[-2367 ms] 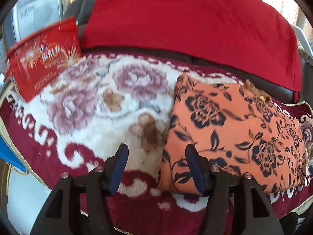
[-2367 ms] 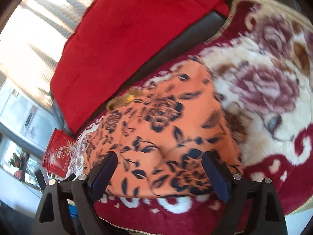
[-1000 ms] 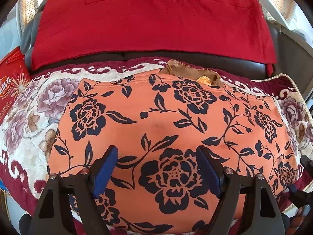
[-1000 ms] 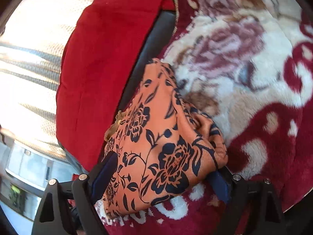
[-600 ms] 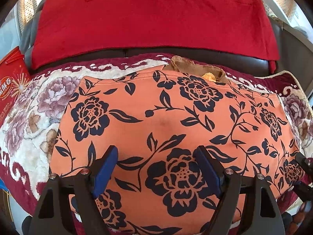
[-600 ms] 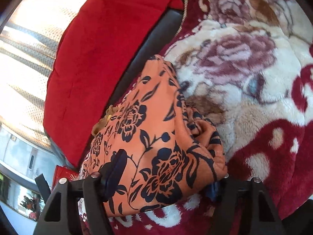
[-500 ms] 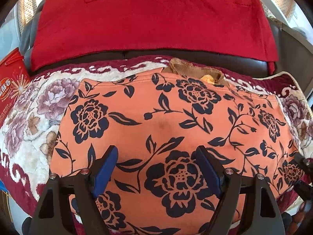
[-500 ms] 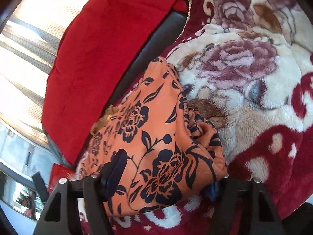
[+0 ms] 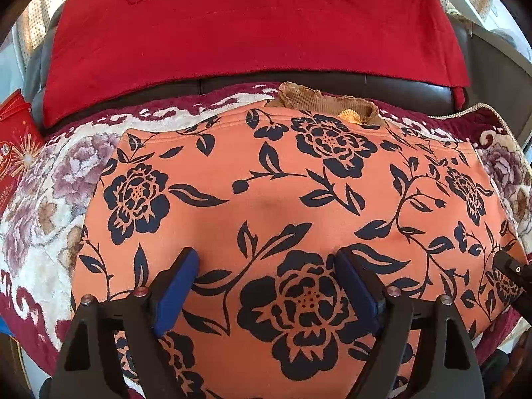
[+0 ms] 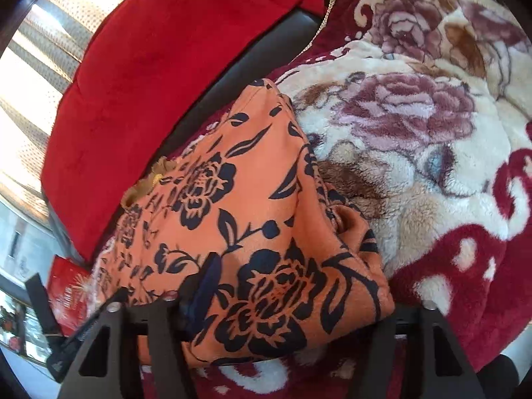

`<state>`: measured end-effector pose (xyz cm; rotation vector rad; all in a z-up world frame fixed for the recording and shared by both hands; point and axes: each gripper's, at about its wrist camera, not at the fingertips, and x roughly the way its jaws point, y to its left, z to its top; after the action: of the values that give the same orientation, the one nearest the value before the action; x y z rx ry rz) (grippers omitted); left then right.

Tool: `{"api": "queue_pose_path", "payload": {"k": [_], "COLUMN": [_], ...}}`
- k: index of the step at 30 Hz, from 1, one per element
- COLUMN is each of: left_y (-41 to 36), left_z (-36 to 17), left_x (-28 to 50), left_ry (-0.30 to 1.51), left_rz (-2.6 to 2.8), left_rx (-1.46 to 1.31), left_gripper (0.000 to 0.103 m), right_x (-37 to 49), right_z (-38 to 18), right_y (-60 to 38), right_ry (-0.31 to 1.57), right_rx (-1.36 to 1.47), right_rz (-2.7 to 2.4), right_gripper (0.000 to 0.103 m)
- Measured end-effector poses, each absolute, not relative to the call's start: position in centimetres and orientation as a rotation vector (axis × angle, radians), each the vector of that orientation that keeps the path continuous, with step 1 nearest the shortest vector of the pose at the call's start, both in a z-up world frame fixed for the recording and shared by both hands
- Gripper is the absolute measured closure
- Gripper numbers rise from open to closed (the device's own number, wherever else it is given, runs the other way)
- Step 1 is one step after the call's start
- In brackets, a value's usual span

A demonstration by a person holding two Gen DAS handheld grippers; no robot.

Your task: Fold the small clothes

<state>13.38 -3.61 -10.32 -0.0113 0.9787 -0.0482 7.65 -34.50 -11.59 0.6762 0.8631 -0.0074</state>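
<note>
Left gripper (image 9: 262,276) hovers over the near edge of the orange floral garment (image 9: 282,193), jaws wide, nothing pinched. Right gripper (image 10: 289,296) jaws closing on the garment's bunched right corner; far pad hidden, so contact is probably not firm yet. Garment lies flat on the plush blanket (image 9: 43,206), long axis left-right. Brown cloth (image 9: 319,103) peeks past its far edge. Beyond: red cushion (image 9: 252,23); red box (image 9: 16,153) far left.

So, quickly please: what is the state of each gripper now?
Left gripper: jaws open over the orange cloth, holding nothing.
Right gripper: jaws closing around the cloth's bunched end; one finger is hidden, so a grip cannot be told.
</note>
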Motion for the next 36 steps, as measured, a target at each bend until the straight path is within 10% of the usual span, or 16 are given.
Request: {"api": "queue_pose_path", "payload": {"k": [6,17,25,36], "left_y": [-3.7,-3.9,-2.6,-3.3], "left_z": [-9.6,-10.4,-7.3,-10.5], "left_x": [13.2,13.0,11.7,12.6], "left_ry": [0.970,0.950,0.868,0.960], "left_rz": [-0.050,-0.070,-0.079,-0.069], "left_rx": [0.004,0.049,0.006,0.031], "left_gripper": [0.018,0.016,0.017,0.014], "right_x": [7.2,7.4,7.6,7.4], "right_z": [-11.5,-11.2,-10.3,-10.7], "right_y": [-35.0,-34.7,-34.7,-35.8], "right_ry": [0.875,0.876,0.888,0.846], "right_rx": [0.663,0.688,0.638,0.814], "right_rz": [-0.016,-0.004,-0.026,0.056], "right_gripper": [0.059,0.046,0.083,0.047]}}
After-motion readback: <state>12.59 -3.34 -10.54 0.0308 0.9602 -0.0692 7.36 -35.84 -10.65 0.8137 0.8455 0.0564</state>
